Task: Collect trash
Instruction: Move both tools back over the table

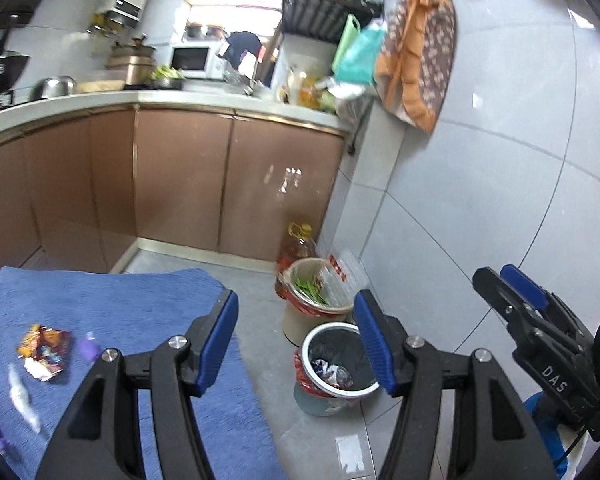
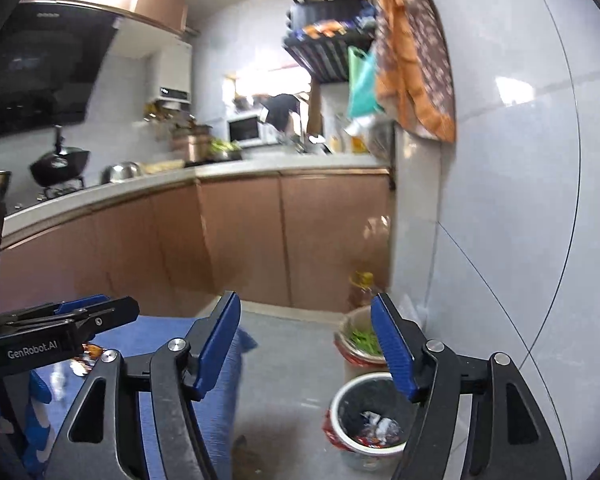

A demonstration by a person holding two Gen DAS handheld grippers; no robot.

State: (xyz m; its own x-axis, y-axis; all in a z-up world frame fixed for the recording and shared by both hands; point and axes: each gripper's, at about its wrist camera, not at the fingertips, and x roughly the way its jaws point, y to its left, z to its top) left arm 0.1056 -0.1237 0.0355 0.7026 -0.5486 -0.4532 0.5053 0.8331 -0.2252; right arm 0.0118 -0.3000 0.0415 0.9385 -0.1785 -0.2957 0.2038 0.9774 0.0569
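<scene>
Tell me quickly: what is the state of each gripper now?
Left gripper: open, holding nothing.
Right gripper: open, holding nothing.

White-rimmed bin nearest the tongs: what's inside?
The white-rimmed bin has a black liner and crumpled wrappers at the bottom. Anything under them is covered; its near inner wall is out of sight.

White microwave oven (image 1: pixel 196 62) at the back edge of the pale countertop (image 1: pixel 172 98), beside a copper-coloured lidded pot (image 1: pixel 132 63); brown cabinet doors (image 1: pixel 236 184) below; orange patterned apron (image 1: pixel 418 44) on the grey tiled wall (image 1: pixel 500 168); yellow-capped oil bottle (image 1: pixel 298 240) on the floor.
</scene>
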